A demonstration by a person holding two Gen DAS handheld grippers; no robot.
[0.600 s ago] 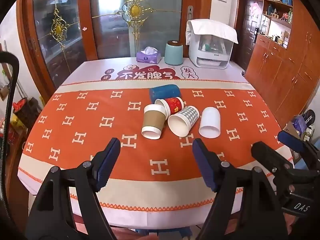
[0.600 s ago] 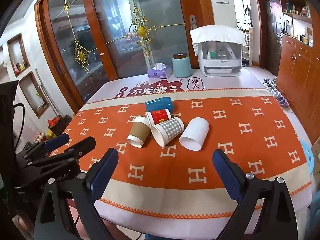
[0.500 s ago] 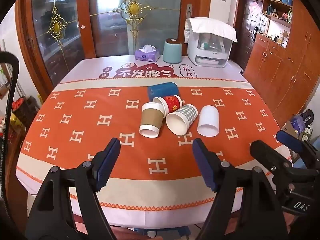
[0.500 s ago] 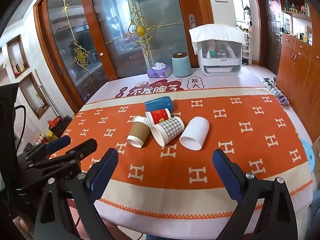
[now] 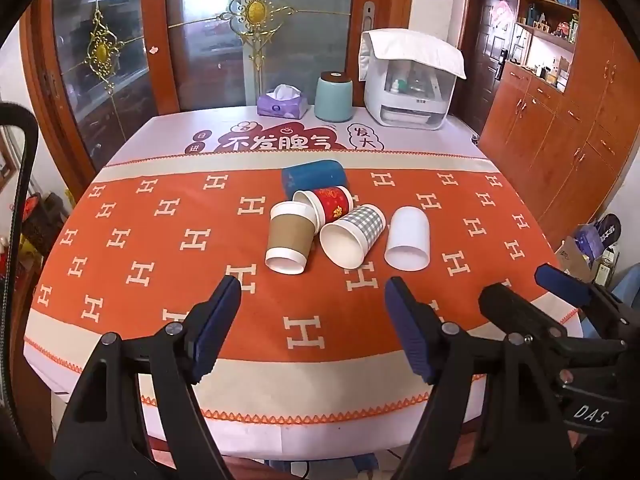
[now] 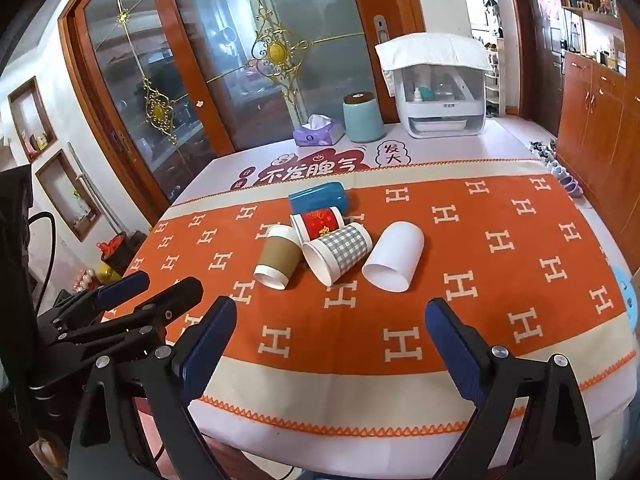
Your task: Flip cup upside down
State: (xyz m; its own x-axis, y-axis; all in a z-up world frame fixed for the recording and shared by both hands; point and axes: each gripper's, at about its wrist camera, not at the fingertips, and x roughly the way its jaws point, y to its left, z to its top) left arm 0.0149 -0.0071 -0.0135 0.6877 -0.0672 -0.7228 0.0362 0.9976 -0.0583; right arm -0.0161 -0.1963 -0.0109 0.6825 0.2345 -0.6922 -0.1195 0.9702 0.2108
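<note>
— So, starting at the left: how does the left gripper (image 5: 312,312) sit?

— Level and low over the near edge of the table (image 5: 120,392), its blue pads spread wide with nothing between them. It points at the cups from well short of them.

— And the cups, left to right?

— All five lie on their sides on the orange tablecloth (image 5: 140,248). The brown-sleeved cup (image 5: 289,241) has its mouth toward the camera. Just behind it the red cup (image 5: 328,202) touches it, and the blue cup (image 5: 313,174) lies crosswise behind that. Next comes the grey checked cup (image 5: 352,235), leaning against the red one, then the white cup (image 5: 408,239), set a little apart.

— The right gripper (image 6: 330,336)?

— Also hovering over the near table edge, jaws wide apart and holding nothing, aimed toward the white cup, well back from it.

— Anything at the far end?

— A purple tissue box (image 5: 282,104), a teal canister (image 5: 333,96) and a white appliance (image 5: 410,80) under a cloth.
</note>
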